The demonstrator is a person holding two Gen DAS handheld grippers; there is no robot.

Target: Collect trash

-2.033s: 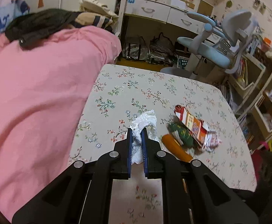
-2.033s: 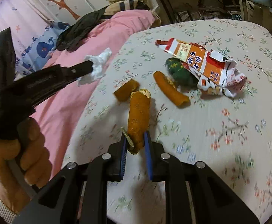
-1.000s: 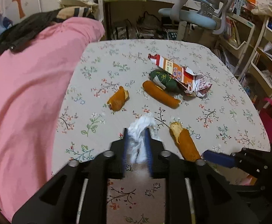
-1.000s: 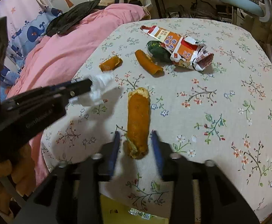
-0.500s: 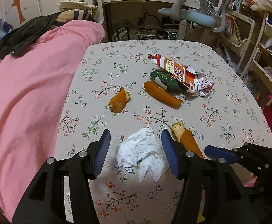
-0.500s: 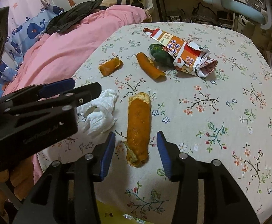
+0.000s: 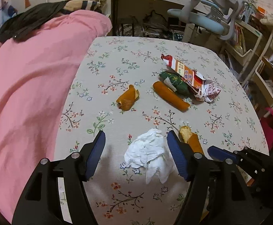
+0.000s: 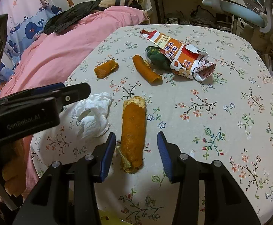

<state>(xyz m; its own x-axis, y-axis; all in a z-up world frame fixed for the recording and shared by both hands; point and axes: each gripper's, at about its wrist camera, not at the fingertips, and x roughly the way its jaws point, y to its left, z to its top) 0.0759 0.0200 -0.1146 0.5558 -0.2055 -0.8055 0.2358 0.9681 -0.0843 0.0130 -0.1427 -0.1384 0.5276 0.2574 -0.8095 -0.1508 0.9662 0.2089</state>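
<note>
left gripper point(image 7: 136, 150): jaws just opening, wide, angled down | right gripper point(image 8: 136, 146): jaws apart, angled down

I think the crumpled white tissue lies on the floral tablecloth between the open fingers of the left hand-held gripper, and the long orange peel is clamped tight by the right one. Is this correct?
Not quite. The crumpled white tissue does lie on the floral tablecloth inside the open left hand-held gripper. But the right wrist view shows the long orange peel lying loose between the open fingers of the right hand-held gripper, not clamped.

The tabletop point(image 7: 220, 86) has a flowery cloth, and on it lie a crumpled white tissue point(image 7: 149, 153), three orange peels point(image 8: 133, 131), a dark green wrapper point(image 8: 157, 57) and a torn orange and white carton point(image 8: 181, 56).
</note>
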